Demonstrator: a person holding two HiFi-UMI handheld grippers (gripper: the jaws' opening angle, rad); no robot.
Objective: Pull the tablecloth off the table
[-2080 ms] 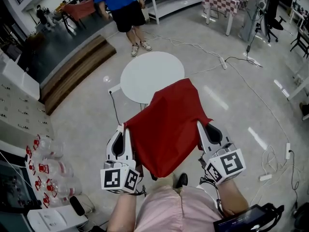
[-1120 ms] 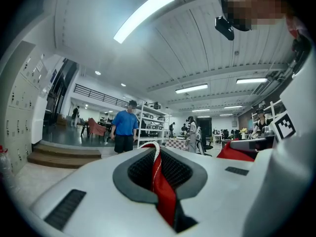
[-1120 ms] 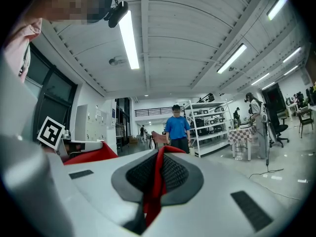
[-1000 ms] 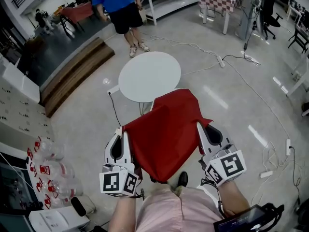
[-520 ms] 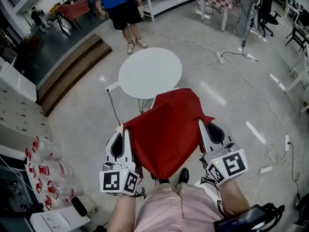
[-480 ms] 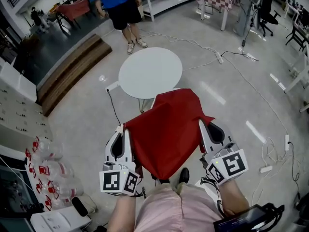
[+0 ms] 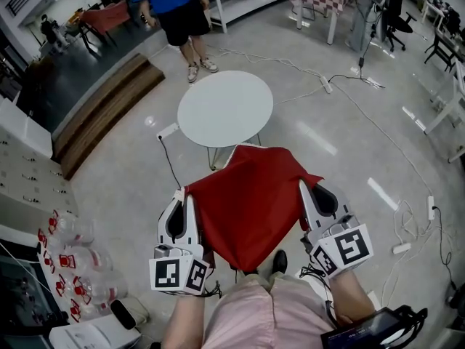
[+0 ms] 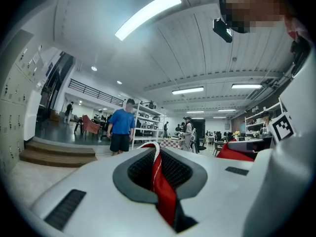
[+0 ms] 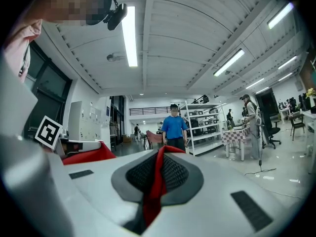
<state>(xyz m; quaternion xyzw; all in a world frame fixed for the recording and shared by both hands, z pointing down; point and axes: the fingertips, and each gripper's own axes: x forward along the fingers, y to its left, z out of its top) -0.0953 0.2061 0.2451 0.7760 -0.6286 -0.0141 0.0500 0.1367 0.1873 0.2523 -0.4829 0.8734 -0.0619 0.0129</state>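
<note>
Fingers (image 8: 129, 174) of left gripper (image 7: 182, 197) and right gripper (image 7: 308, 189) clenched on the red tablecloth (image 7: 251, 206), which is clear of the table (image 7: 225, 104).
Cloth hangs slung between both grippers, on the near side of the bare round table, its slack drooping toward the person's shoe (image 7: 278, 262). Risks, as judged: only a thin fold sits in each pinch (hem edge shows at the left), so a tug could slip it free. The drooping slack could be trodden on, or the floor cable (image 7: 171, 167) left of the cloth could snag it.
</note>
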